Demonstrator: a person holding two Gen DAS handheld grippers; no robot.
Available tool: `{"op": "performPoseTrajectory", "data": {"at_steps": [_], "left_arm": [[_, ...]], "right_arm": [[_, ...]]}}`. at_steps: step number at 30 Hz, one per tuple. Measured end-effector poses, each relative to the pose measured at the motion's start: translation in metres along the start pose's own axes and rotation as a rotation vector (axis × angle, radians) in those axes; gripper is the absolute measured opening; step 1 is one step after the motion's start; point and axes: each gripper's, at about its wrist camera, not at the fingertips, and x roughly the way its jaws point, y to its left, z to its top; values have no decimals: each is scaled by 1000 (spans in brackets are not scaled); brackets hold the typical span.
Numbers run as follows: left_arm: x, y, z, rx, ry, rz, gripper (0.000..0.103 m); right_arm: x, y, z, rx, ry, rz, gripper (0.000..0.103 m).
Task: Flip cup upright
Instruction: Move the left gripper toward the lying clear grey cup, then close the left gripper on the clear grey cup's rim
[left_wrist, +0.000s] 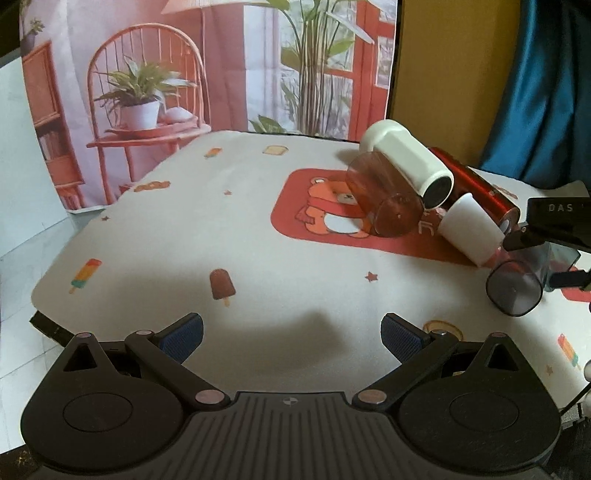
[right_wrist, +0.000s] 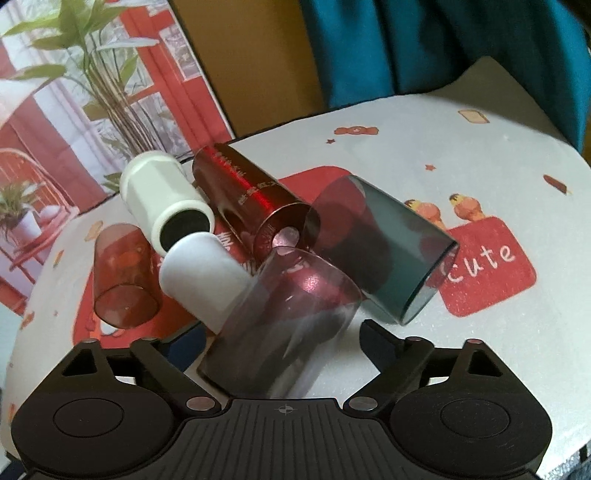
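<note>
Several cups lie on their sides in a cluster on the table. A clear smoky cup (right_wrist: 284, 325) lies between the fingers of my right gripper (right_wrist: 280, 343), whose jaws stand wide and do not clearly touch it. The same cup (left_wrist: 517, 288) shows in the left wrist view beside the right gripper (left_wrist: 546, 254). Around it lie a dark grey cup (right_wrist: 391, 247), a small white cup (right_wrist: 207, 277), a red metal cup (right_wrist: 251, 199), a white faceted cup (right_wrist: 166, 199) and a brown clear cup (right_wrist: 123, 273). My left gripper (left_wrist: 291, 336) is open and empty over the near tablecloth.
The tablecloth (left_wrist: 184, 229) is white with ice-cream prints and red bear patches. A printed backdrop (left_wrist: 184, 66) hangs behind the table, with a blue curtain (right_wrist: 443, 44) at the right. The table's left edge (left_wrist: 48, 317) is near my left gripper.
</note>
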Motion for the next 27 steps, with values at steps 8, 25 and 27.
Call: {"op": "performPoseTrajectory", "data": {"at_steps": [8,25,27], "left_arm": [[7,-1,-3,-9,54,3,103],[15,19,0,-131,111,53,103],[17,20,1,-143,115,57,103]], "right_arm": [[-15,-5,-10,-19,43,91,65],[-36,36,-49,-114,225,228,63],[-37,40,-50,-131,240,241,63]]}}
